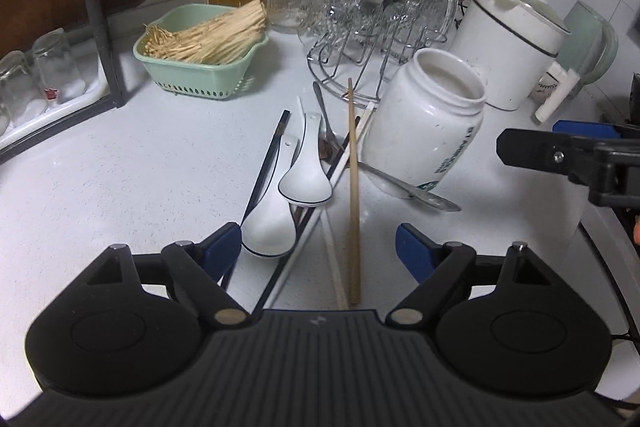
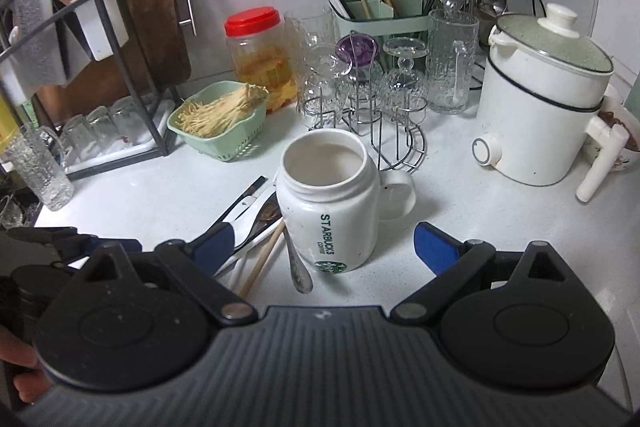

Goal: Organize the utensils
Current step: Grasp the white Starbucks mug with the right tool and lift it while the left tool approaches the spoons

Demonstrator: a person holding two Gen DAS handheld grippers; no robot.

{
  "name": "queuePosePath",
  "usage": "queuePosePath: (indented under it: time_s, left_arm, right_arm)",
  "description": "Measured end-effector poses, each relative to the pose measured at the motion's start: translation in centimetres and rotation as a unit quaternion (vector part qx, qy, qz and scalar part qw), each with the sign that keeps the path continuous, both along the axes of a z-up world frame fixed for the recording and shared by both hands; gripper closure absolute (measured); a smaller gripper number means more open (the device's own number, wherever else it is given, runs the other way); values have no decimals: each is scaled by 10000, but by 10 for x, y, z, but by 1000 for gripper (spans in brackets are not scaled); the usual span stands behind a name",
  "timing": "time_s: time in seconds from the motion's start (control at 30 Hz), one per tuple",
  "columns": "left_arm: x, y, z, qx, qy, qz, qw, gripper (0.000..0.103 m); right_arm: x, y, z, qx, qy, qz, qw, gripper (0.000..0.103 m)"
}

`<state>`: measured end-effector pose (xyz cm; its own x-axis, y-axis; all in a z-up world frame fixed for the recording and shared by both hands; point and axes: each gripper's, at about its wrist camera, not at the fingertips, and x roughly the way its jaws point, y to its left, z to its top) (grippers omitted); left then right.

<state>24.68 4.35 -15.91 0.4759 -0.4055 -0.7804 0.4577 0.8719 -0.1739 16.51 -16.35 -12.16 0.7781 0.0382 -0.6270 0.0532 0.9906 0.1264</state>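
A pile of utensils lies on the white counter: two white ceramic spoons (image 1: 280, 211), a wooden chopstick (image 1: 353, 187), white and black chopsticks (image 1: 264, 163) and a metal spoon (image 1: 416, 193) that runs under a white Starbucks mug (image 1: 428, 131). My left gripper (image 1: 318, 247) is open just above the near end of the pile, the spoons and chopsticks lying between its blue pads. My right gripper (image 2: 324, 247) is open around the mug (image 2: 328, 203), pads clear of it on both sides. A green utensil holder (image 2: 380, 15) with chopsticks stands at the back.
A green basket of pale thin stalks (image 2: 218, 123), a red-lidded jar (image 2: 260, 59), a wire rack of glasses (image 2: 360, 95) and a white electric pot (image 2: 540, 115) crowd the back. A dark rack with cutting boards (image 2: 120, 27) stands at the left.
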Motion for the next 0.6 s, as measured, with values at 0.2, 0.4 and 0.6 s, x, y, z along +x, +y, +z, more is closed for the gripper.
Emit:
queuePosePath:
  time_s: [0.2, 0.4, 0.6]
  left_arm:
    - [17, -7, -13, 173, 102, -18, 9998, 25]
    - [28, -13, -22, 290, 227, -14, 9993, 34]
    - [33, -19, -20, 342, 277, 22, 9990, 37]
  right_arm:
    - [27, -2, -17, -58, 114, 29, 9999, 5]
    - [52, -5, -38, -62, 160, 144, 9997, 5]
    - [66, -4, -56, -58, 215, 183, 9996, 5]
